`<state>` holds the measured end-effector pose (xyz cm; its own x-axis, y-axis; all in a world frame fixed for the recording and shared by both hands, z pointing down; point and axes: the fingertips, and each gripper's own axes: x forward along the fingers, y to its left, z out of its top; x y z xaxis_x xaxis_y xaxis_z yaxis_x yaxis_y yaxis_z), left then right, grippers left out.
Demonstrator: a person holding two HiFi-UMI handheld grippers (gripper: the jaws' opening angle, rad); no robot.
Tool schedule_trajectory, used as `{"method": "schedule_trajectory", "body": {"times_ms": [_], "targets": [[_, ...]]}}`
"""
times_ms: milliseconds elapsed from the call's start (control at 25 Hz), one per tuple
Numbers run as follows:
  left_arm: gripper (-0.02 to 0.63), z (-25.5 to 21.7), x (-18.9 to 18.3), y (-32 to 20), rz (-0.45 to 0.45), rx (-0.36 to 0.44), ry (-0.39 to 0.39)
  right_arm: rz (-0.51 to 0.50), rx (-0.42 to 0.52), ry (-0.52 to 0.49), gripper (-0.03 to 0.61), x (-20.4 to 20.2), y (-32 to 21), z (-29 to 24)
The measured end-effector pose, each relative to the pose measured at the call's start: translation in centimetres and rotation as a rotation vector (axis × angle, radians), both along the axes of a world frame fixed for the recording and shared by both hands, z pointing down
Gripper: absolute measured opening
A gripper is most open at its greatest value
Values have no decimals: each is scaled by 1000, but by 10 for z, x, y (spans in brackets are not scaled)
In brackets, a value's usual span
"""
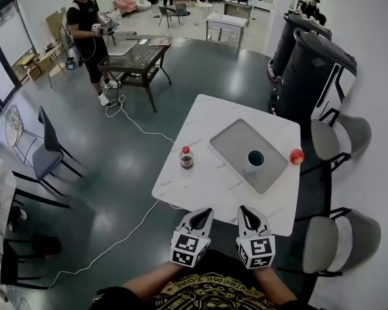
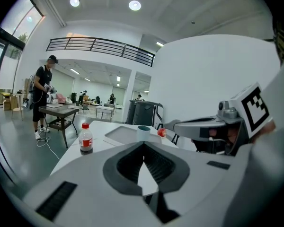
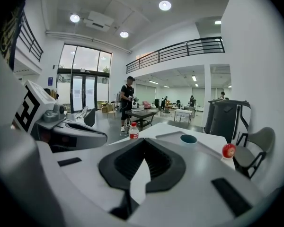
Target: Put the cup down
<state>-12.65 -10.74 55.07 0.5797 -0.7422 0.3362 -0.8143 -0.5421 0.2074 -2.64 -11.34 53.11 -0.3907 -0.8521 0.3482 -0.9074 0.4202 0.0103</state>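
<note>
While the left gripper (image 1: 205, 213) and right gripper (image 1: 246, 210) show fingers pressed together, the white, teal-lined cup (image 1: 254, 162) stands upright.

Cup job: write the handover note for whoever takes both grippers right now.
Left gripper: jaws shut, nothing between them, at the near edge of the white table.
Right gripper: jaws shut, empty, beside the left one.
Cup: upright on the grey tray on the table, apart from both grippers.
Bottle stands left of the tray, red ball right of it.
Done: the cup is set down and let go.
Left: nothing for the cup, by the look of it.
</note>
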Motion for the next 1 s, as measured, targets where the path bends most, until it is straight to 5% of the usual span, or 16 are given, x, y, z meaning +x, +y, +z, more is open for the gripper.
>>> {"method": "schedule_trajectory", "body": {"times_ms": [480, 1000], "targets": [[11, -24, 67, 57, -19, 28, -40, -66, 26, -2, 6, 62, 64, -9], [11, -6, 56, 138, -202, -43, -107, -229, -27, -92, 6, 64, 120, 21]]}}
